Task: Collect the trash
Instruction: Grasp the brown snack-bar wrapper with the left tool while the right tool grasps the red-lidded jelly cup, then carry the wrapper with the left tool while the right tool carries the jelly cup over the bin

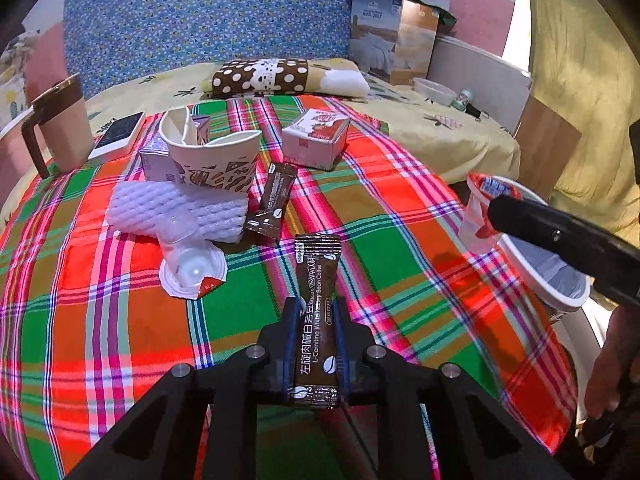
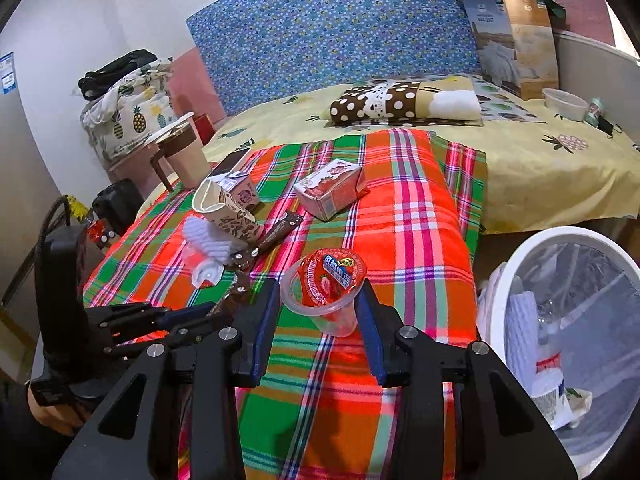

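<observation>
A brown coffee sachet (image 1: 318, 272) stands up between the pads of my left gripper (image 1: 316, 308), which is shut on it just above the plaid cloth (image 1: 400, 264). In the right wrist view, my right gripper (image 2: 320, 292) is shut on a clear jelly cup (image 2: 326, 280) with a red peeled lid. The left gripper (image 2: 192, 314) with its sachet (image 2: 236, 294) shows to its left. The cup (image 1: 478, 216) also appears at the right of the left wrist view. A white-rimmed trash bin (image 2: 516, 276) with a liner stands right of the cloth and holds some rubbish.
On the cloth lie a crushed paper cup (image 1: 212, 160), a white foam net (image 1: 176, 208), a second sachet (image 1: 272, 200), an empty clear cup (image 1: 188, 268) and a red-and-white carton (image 1: 316, 138). A mug (image 1: 60, 128) and a phone (image 1: 118, 134) sit at the far left.
</observation>
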Tool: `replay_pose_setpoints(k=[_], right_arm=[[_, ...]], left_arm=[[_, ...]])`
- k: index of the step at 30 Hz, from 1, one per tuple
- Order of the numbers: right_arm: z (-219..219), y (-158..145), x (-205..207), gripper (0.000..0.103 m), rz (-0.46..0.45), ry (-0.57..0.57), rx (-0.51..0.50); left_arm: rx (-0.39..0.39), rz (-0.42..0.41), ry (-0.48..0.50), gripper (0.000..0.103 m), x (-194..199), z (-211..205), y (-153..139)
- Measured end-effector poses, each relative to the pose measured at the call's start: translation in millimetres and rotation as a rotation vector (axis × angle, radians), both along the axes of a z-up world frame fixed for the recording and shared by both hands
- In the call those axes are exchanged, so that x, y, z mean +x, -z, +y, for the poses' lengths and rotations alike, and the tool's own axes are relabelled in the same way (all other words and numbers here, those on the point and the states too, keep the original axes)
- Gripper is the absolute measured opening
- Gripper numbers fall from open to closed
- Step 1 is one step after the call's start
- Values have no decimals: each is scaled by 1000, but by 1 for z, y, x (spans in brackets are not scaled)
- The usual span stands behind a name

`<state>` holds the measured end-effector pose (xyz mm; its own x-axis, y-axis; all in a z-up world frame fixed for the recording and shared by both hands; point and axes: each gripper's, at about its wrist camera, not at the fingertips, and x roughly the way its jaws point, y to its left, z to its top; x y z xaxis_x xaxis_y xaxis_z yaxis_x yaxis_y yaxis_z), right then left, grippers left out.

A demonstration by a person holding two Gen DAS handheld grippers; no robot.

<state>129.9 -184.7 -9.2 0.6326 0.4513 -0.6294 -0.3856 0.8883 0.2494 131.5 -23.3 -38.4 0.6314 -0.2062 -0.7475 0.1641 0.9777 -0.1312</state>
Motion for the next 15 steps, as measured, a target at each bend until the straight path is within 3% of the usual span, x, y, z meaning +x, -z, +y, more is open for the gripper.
replay_pose_setpoints(k=[15], right_arm=[[-12, -8, -16, 41, -23, 38, -1]], left_arm=[[-88, -55, 0, 16, -22, -10, -21]])
